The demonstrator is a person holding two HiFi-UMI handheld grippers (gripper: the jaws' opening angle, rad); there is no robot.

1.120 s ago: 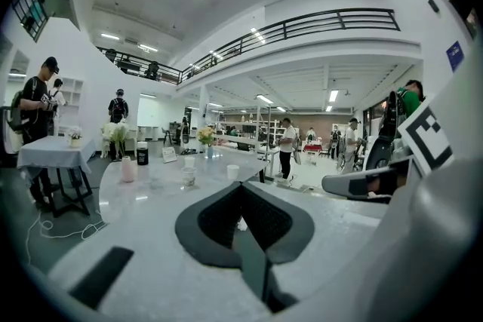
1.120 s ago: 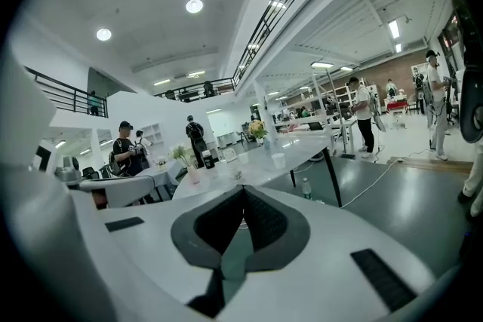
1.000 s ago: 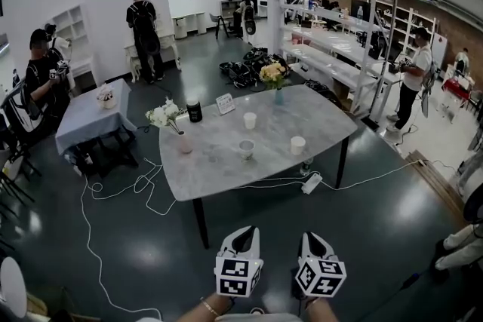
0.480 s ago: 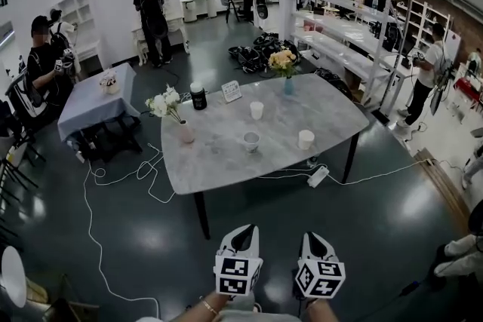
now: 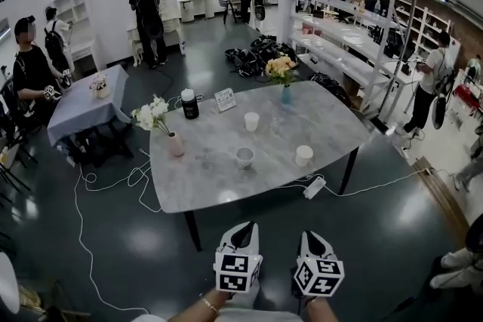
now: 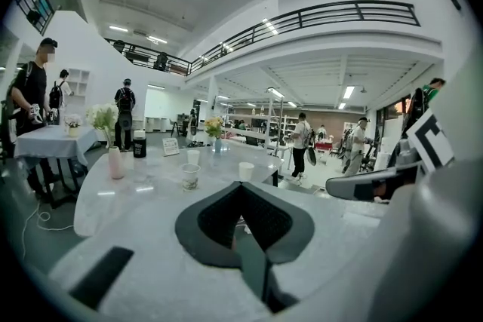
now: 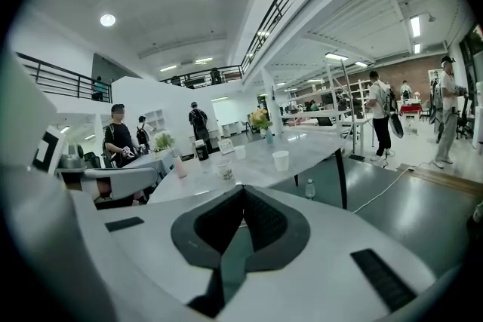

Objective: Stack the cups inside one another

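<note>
Since 1 second ago the grey marble-topped table [image 5: 204,185] has drawn nearer in the head view, and its front edge now lies closer to both claws. 3 white paper cups stand apart on it, unstacked: the far cup [image 5: 251,121], the middle cup [image 5: 244,157] and the right-hand cup [image 5: 303,154]. The left gripper [image 5: 243,237] and the right gripper [image 5: 313,240] each have their jaws pressed together, empty, touching nothing, short of the table.

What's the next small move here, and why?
Probably step up to the table: the three cups stand apart on it, seemingly out of reach of the left gripper and right gripper, both shut and empty.
</note>
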